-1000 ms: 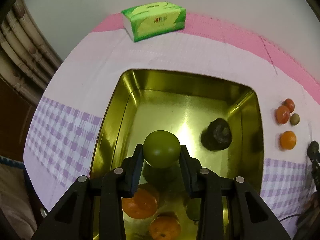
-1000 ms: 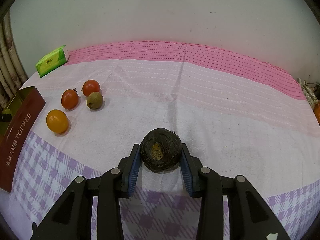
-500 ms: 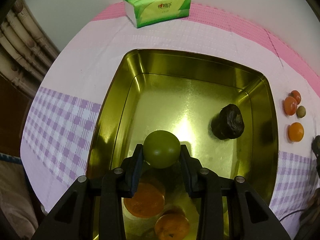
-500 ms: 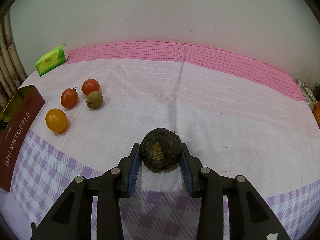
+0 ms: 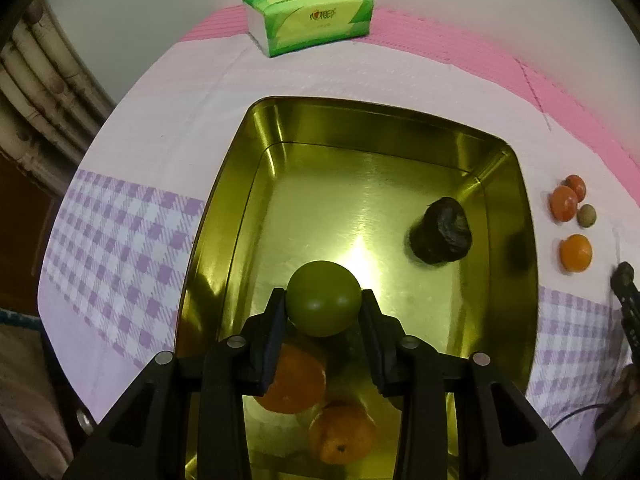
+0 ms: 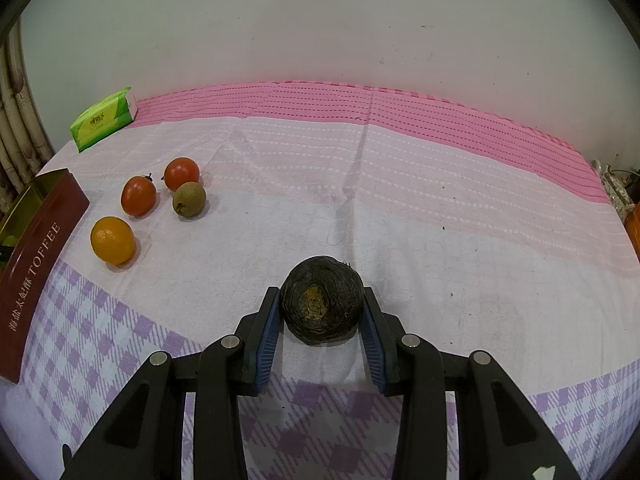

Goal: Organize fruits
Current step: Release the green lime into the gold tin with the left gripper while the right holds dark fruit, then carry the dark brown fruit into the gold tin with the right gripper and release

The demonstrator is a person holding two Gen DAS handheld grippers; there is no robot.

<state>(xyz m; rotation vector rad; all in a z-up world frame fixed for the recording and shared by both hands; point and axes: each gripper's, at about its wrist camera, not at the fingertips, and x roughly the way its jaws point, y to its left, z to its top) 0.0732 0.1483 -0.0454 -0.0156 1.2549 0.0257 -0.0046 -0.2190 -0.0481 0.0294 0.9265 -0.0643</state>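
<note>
Left wrist view: left tongs [image 5: 323, 302] grasping a green round fruit [image 5: 323, 298], pads touching both its sides, held above the inside of the gold tin [image 5: 224, 208]. Under and just behind the tongs, two oranges [image 5: 294, 384] lie on the tin floor. Ahead and right of the tongs, a dark wrinkled fruit [image 5: 440, 236] sits in the tin near its right wall. Further right, outside the tin on the cloth-covered worktop [image 5: 168, 120]: one orange fruit [image 5: 576, 253], two red tomatoes [image 5: 564, 203], a small brown fruit [image 5: 587, 215]. Far end, a green tissue pack [image 5: 310, 18]

Right wrist view: right tongs [image 6: 321, 310] clenched on a dark round wrinkled fruit [image 6: 322, 300], blue pads against both its sides, the fruit low over the white cloth; cannot tell if it touches. Ahead and left, the same four loose fruits, tin beside them at the left edge, "TOFFEE" on its brown outer wall, tissue pack beyond
</note>
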